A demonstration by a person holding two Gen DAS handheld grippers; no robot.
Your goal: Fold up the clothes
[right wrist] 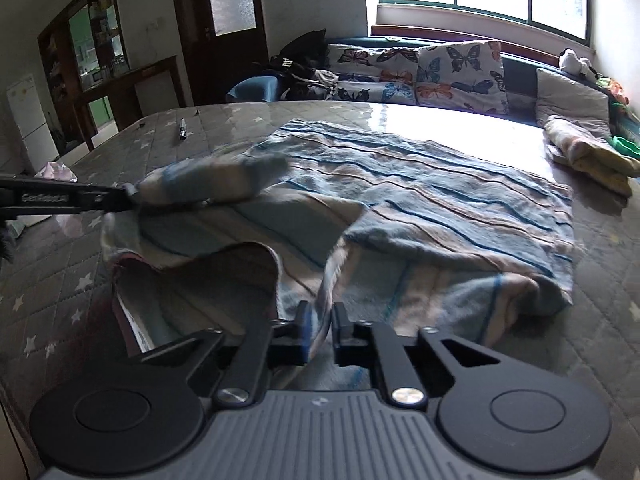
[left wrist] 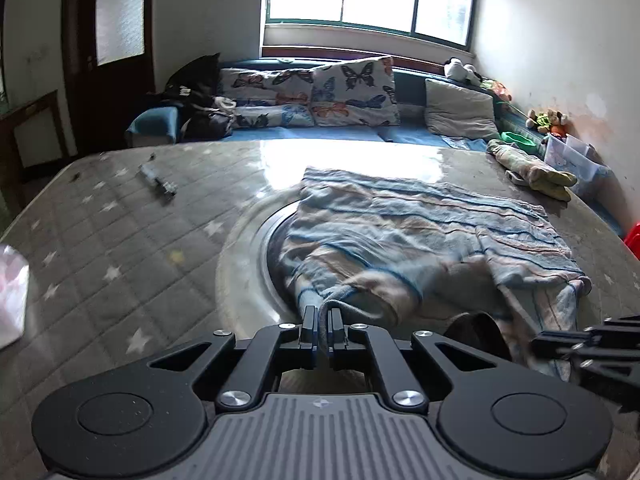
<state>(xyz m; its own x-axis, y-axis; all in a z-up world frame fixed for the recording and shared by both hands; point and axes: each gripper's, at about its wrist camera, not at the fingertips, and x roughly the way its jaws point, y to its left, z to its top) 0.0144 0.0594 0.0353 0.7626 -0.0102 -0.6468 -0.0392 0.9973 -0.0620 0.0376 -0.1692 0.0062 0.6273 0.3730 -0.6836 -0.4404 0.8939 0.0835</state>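
We see the striped garment (left wrist: 420,224) on the mattress (left wrist: 120,232), near edge blurred. Left tongs (left wrist: 321,314) clamp its hem; right tongs (right wrist: 320,312) grip another fold, contact partly hidden.

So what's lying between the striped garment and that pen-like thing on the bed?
Nothing: in the right wrist view only bare quilted mattress separates the striped garment from the pen-like object.
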